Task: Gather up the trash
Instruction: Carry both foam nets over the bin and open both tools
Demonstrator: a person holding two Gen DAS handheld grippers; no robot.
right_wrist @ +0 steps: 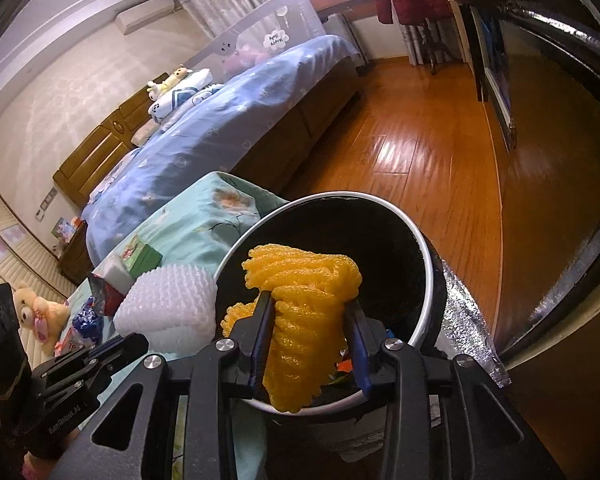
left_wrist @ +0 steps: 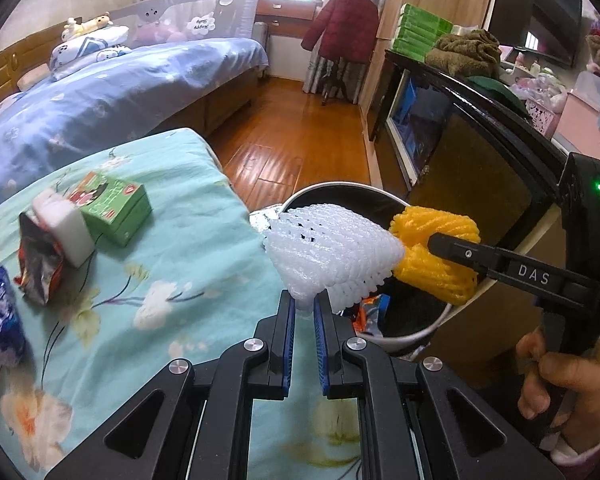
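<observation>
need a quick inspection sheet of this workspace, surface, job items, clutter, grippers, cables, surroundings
surface: floral teal cloth covering the work surface, beside the bin.
job's things: white foam net and yellow foam net, both held over the black bin; some trash is already inside.
clutter: green box, white block, crumpled snack bag and blue packet lie on the cloth.
grippers: left gripper shut on the white net's edge; right gripper has the yellow net between its jaws.
cables: nothing seen.
surroundings: blue bed, wooden floor, red coat on a stand, dark cabinet.
</observation>
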